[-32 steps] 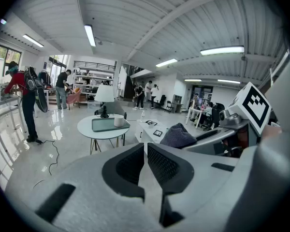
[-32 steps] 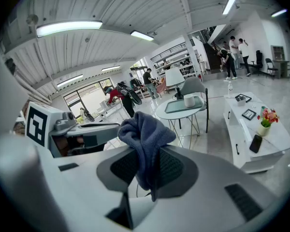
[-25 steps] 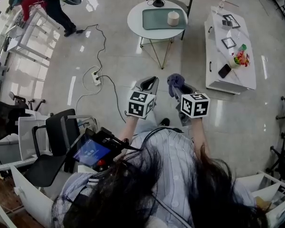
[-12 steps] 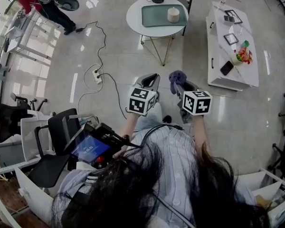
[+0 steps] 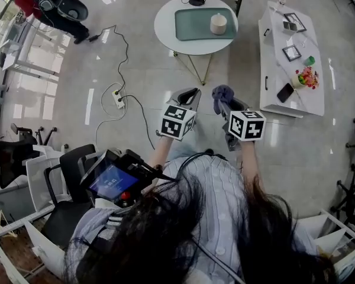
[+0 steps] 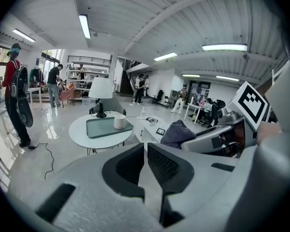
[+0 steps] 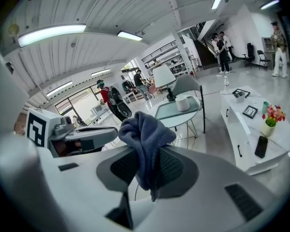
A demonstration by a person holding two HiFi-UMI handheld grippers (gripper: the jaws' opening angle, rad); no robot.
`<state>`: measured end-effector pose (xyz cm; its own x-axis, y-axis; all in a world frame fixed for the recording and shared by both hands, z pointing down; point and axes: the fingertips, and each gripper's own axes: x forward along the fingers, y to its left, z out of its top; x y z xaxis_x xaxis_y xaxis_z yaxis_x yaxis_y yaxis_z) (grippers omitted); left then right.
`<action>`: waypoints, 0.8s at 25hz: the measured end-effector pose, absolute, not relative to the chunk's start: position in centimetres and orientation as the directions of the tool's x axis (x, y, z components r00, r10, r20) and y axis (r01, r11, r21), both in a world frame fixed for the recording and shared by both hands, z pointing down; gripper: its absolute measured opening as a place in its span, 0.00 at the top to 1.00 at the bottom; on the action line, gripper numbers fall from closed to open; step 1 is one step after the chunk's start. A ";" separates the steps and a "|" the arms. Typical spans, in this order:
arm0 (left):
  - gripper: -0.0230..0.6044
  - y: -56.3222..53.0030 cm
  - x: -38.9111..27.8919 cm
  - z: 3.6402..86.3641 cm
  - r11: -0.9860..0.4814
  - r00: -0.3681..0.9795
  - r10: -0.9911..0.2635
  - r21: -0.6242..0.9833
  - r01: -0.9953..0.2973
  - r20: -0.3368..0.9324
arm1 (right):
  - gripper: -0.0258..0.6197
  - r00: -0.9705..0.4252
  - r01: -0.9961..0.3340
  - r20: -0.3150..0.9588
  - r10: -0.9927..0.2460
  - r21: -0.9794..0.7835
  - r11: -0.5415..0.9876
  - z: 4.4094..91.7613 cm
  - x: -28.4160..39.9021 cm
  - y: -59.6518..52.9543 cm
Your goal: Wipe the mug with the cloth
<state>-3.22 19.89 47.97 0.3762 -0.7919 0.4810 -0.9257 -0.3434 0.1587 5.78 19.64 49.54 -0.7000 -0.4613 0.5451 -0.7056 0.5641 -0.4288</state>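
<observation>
A white mug (image 5: 218, 23) stands by a green tray (image 5: 196, 22) on a round white table (image 5: 168, 28), far ahead of both grippers. My left gripper (image 5: 189, 94) is held in the air over the floor, jaws shut with only a thin slit and nothing in them. In the left gripper view the mug (image 6: 119, 122) shows beyond the left gripper (image 6: 145, 148). My right gripper (image 5: 225, 102) is shut on a blue-grey cloth (image 5: 221, 94). The cloth (image 7: 144, 135) hangs bunched over the right gripper (image 7: 146, 166), with the mug (image 7: 182, 102) in the distance.
A long white cabinet (image 5: 272, 70) at the right carries picture frames, a phone and a flower vase (image 5: 306, 76). A power strip with cables (image 5: 119, 97) lies on the glossy floor. A black chair (image 5: 74, 161) and a tablet (image 5: 111, 184) are near left. A person (image 5: 44, 2) stands far left.
Both grippers keep the same pose and grip. The head view has shifted a little, and the person at far left has drifted toward the picture's edge.
</observation>
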 end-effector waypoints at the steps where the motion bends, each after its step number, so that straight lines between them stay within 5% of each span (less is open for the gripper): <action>1: 0.91 18.7 -3.7 47.9 -0.349 0.380 -0.790 0.157 -0.924 0.481 | 0.81 -0.696 -0.710 0.550 -0.463 -0.427 0.560 49.6 5.4 18.4; 20: 0.91 2.1 -14.3 48.6 -0.486 0.497 -0.709 0.164 -0.859 0.500 | 0.81 -0.604 -0.793 0.616 -0.506 -0.405 0.456 50.1 -4.1 1.9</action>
